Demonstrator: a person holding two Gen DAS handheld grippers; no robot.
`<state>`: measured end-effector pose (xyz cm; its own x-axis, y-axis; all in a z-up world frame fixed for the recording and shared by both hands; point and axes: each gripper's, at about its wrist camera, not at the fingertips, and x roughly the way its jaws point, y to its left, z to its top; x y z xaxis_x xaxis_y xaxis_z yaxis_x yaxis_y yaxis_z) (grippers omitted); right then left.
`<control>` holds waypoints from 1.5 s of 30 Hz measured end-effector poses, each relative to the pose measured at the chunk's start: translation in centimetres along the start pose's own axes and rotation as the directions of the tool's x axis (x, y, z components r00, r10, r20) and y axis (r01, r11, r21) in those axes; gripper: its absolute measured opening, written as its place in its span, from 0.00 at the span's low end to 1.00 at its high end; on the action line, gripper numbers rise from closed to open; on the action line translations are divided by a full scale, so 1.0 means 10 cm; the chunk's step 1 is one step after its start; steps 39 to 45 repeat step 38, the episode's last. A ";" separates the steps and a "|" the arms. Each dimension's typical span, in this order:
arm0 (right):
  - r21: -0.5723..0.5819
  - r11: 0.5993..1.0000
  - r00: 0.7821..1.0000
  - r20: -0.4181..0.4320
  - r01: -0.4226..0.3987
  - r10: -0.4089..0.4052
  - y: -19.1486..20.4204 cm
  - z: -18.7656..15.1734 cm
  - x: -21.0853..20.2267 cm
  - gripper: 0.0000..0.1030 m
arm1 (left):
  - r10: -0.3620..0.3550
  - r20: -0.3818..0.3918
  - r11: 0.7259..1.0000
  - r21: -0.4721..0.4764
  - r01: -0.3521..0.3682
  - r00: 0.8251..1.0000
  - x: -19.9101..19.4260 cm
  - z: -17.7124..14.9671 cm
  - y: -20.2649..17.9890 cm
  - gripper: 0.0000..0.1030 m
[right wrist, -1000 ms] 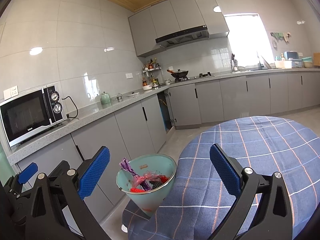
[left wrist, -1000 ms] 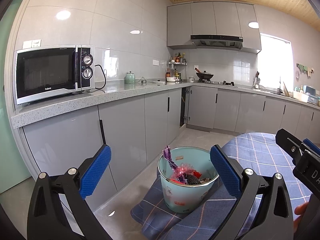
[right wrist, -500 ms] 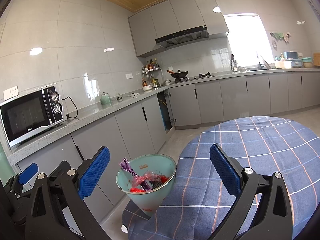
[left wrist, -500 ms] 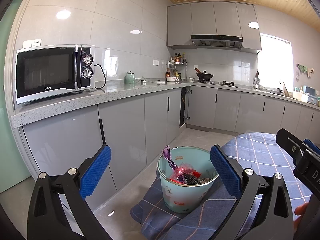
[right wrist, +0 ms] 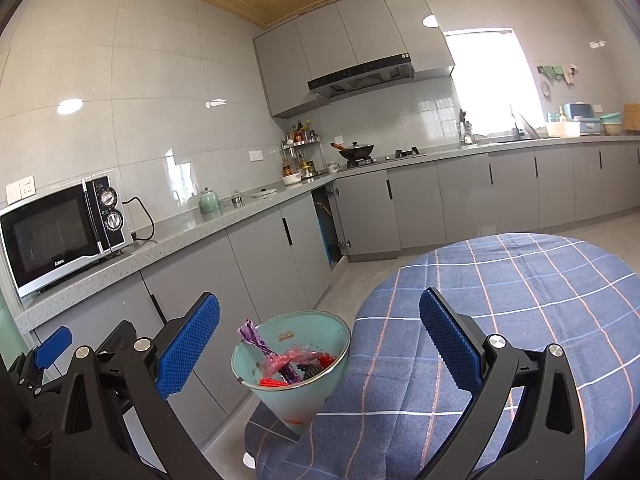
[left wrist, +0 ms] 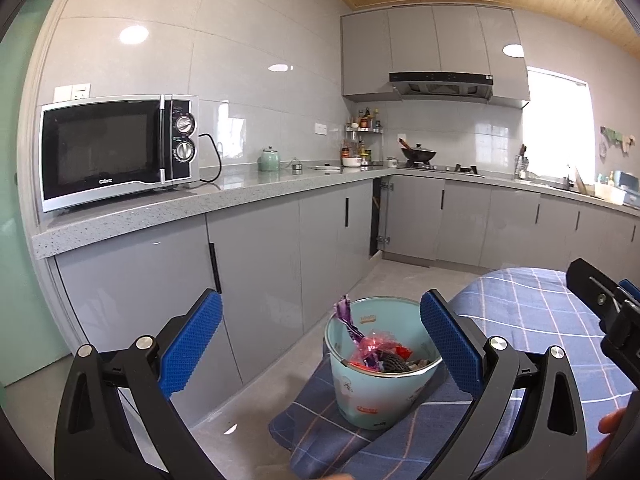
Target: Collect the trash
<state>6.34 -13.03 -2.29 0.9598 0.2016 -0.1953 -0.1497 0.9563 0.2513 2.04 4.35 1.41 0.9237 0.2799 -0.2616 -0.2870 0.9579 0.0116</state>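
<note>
A pale teal trash bin [left wrist: 376,396] stands beside the round table, its base wrapped by the hanging cloth; it also shows in the right wrist view [right wrist: 296,396]. Wrappers [left wrist: 374,350], purple, pink and red, lie inside it, and they show in the right wrist view too [right wrist: 288,364]. My left gripper [left wrist: 320,344] is open and empty, held above and in front of the bin. My right gripper [right wrist: 320,340] is open and empty, above the table's edge next to the bin. The right gripper's body shows at the right edge of the left wrist view [left wrist: 608,312].
A blue plaid tablecloth [right wrist: 500,320] covers the round table. Grey cabinets [left wrist: 256,280] under a speckled counter [left wrist: 200,200] run along the left. A microwave [left wrist: 116,152] stands on the counter. A wok [left wrist: 418,155] sits on the stove at the back.
</note>
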 end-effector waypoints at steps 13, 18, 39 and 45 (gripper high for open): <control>0.003 1.000 1.000 -0.002 0.008 -0.008 -0.01 0.00 0.02 0.96 | 0.000 -0.001 1.000 -0.003 0.000 1.000 -0.02 0.02 0.02 0.95; 0.005 1.000 1.000 -0.005 0.006 -0.006 -0.01 0.00 0.03 0.96 | 0.003 -0.013 1.000 -0.013 -0.003 1.000 0.01 0.02 0.03 0.95; 0.030 0.995 0.993 -0.070 0.097 -0.095 -0.22 -0.02 0.24 0.96 | -0.025 -0.075 1.000 0.006 0.025 0.997 0.19 -0.06 -0.04 0.95; 0.030 0.995 0.993 -0.070 0.097 -0.095 -0.22 -0.02 0.24 0.96 | -0.025 -0.075 1.000 0.006 0.025 0.997 0.19 -0.06 -0.04 0.95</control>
